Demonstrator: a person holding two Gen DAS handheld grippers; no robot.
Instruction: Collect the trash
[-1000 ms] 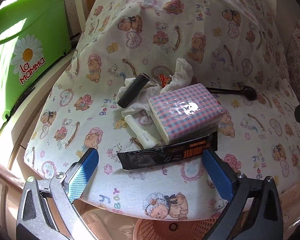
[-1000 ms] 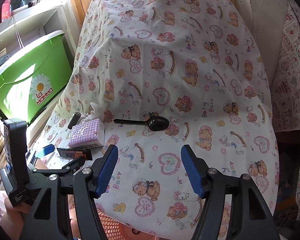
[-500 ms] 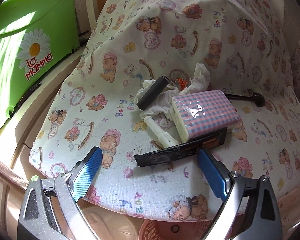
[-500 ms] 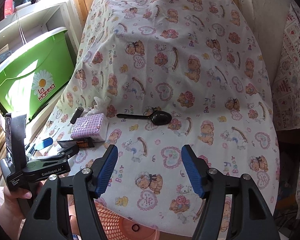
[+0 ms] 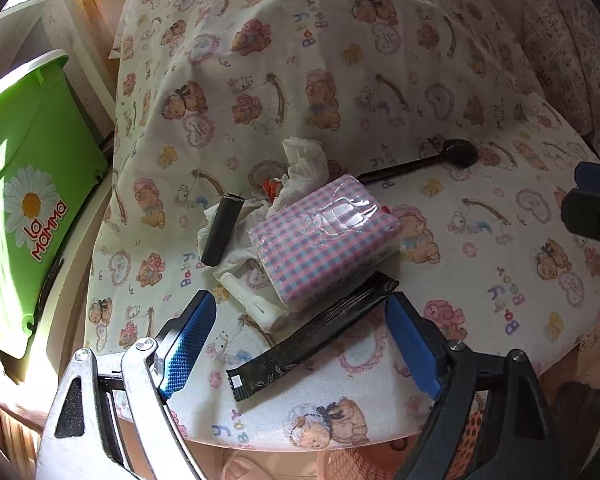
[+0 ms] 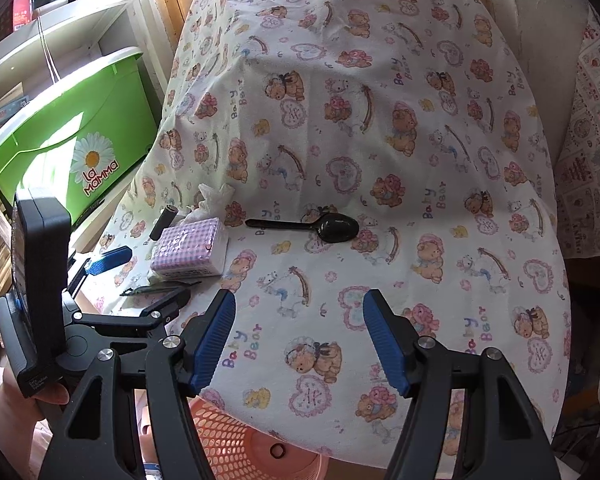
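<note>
While the left gripper (image 5: 300, 344) had its jaws closing around the black wrapper (image 5: 312, 332), not yet pinching, everything else sat uncollected on the counter (image 5: 480, 280); right gripper (image 6: 300, 340) hung spread, empty.

Matt printed cloth (image 5: 380, 80) covers the table. Tissue pack (image 5: 324, 236): glossy plastic film. At its 7 o'clock, black wrapper (image 5: 312, 334): matt foil.

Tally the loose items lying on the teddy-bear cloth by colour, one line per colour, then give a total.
Black: 3 – wrapper, cylinder, spoon
White: 2 – crumpled tissue, small tube
Pink-and-blue check: 1 – tissue pack
Red: 1 – small scrap, mostly hidden
Total: 7
</note>
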